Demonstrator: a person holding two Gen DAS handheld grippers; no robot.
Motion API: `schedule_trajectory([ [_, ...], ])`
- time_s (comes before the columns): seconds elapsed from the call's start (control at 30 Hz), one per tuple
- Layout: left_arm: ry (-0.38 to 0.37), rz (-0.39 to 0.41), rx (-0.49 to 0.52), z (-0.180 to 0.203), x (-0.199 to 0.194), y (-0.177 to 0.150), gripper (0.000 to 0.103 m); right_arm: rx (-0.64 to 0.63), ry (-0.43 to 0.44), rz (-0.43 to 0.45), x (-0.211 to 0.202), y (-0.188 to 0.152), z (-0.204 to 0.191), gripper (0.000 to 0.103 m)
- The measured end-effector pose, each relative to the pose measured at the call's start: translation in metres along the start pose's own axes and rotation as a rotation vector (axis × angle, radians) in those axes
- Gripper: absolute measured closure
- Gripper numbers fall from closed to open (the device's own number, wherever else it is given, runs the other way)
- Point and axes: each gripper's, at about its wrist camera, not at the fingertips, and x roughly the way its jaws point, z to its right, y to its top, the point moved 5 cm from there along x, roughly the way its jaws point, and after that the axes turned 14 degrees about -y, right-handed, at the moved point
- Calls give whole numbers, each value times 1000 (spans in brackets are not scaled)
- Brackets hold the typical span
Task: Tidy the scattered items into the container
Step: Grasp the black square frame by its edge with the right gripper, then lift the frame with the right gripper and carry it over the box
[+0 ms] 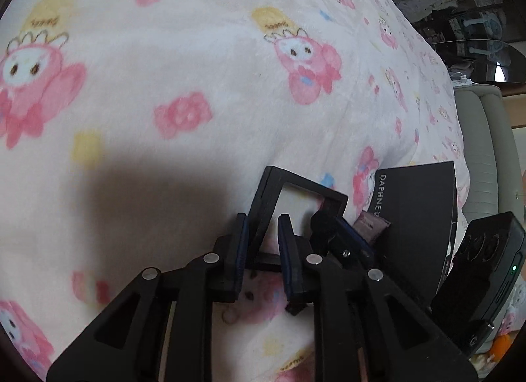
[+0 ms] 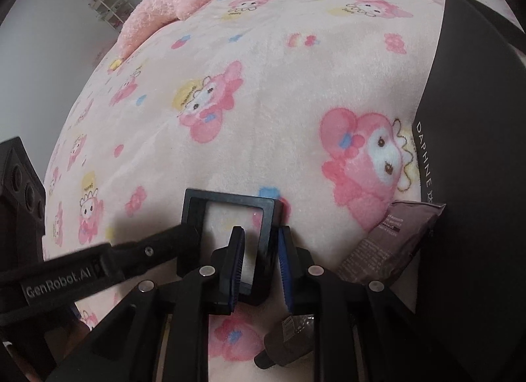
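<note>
A black square frame with a clear window [image 1: 297,199] [image 2: 230,217] is held off the pink blanket by both grippers. My left gripper [image 1: 263,234] is shut on the frame's left side. My right gripper [image 2: 259,244] is shut on its right side; its finger also shows in the left wrist view [image 1: 332,227]. A black box marked DAPHNE [image 1: 417,217] [image 2: 476,152] stands to the right. A brown sachet [image 2: 391,244] [image 1: 371,226] leans against the box. A small brown bottle [image 2: 289,339] lies on the blanket under the right gripper.
The pink cartoon-print blanket [image 1: 164,70] [image 2: 263,86] covers the bed. A pink fluffy cushion [image 2: 167,7] lies at the far edge. The left gripper's body [image 2: 82,273] reaches in from the left. A beige bed edge [image 1: 483,139] is at right.
</note>
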Motion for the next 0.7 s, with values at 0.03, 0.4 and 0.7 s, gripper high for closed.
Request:
schedule_trajectory([
  [0.03,-4,-2,0,1,-3,-7,87,-12,1,3,-5,-2,-2,85],
  [0.4,24,1,6,4,-7,-20,87,-43,-12,-66,-1,-22,0,85],
  [0.7,-135,76,215,101,-67,-71,85,-58,53,170,-124,-20,24,85],
])
